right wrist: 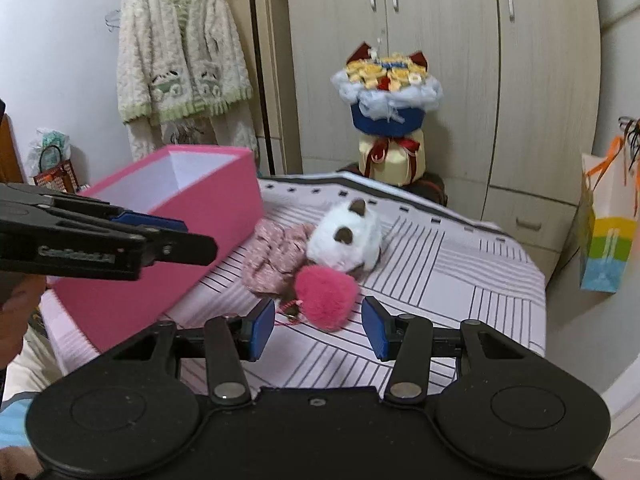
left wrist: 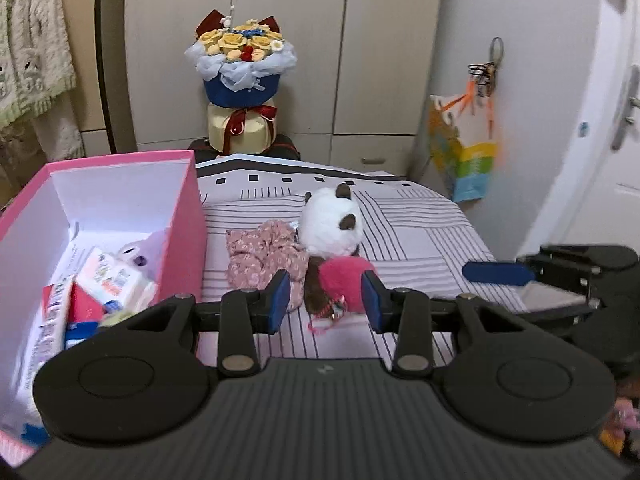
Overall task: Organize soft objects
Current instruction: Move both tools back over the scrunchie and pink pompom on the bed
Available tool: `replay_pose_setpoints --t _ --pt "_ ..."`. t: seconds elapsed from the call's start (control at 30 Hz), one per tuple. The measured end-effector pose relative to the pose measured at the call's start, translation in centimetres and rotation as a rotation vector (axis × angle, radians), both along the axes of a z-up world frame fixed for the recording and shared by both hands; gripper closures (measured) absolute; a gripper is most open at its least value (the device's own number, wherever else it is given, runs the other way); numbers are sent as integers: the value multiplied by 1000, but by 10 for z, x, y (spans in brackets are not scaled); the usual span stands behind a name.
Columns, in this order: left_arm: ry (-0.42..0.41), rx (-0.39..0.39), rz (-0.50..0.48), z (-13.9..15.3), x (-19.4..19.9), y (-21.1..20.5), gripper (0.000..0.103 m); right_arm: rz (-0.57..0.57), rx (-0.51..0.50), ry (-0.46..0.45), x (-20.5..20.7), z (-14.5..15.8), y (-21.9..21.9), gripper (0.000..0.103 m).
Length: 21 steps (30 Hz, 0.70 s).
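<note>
Filling the pink box (left wrist: 188, 216) on the left of the striped bed (left wrist: 420, 240) looks like the job, so work from the small pile beside it. Take the white plush toy (left wrist: 330, 220) first, then the flowered cloth (left wrist: 264, 252), then the pink pompom (left wrist: 344, 280) nearest. Left gripper (left wrist: 326, 300) and right gripper (right wrist: 318, 330) hover partly open, holding nothing; close low around the plush's middle.

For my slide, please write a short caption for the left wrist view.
Open left gripper nears a pink pompom, white plush and floral scrunchie beside the pink box.
</note>
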<state>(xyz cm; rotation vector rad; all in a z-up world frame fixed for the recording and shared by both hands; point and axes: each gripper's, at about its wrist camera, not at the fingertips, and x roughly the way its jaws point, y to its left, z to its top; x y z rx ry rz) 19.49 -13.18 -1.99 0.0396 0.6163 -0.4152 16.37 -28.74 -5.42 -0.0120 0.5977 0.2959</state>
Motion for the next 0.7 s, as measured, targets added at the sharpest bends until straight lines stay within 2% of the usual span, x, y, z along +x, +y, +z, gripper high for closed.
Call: replay_pose_setpoints --t 0.2,0.3,0.4,0.7 --pt "1 13 104 -28 41 -23 64 36 2 39 33 -26 -3 50" --pt "21 31 153 -38 60 -32 64 48 7 42 48 -32 -4 43" --pt "48 47 195 -49 77 -37 62 50 5 54 64 -38 0 43" --pt "102 2 265 -68 100 -33 55 68 43 93 92 -54 3 38"
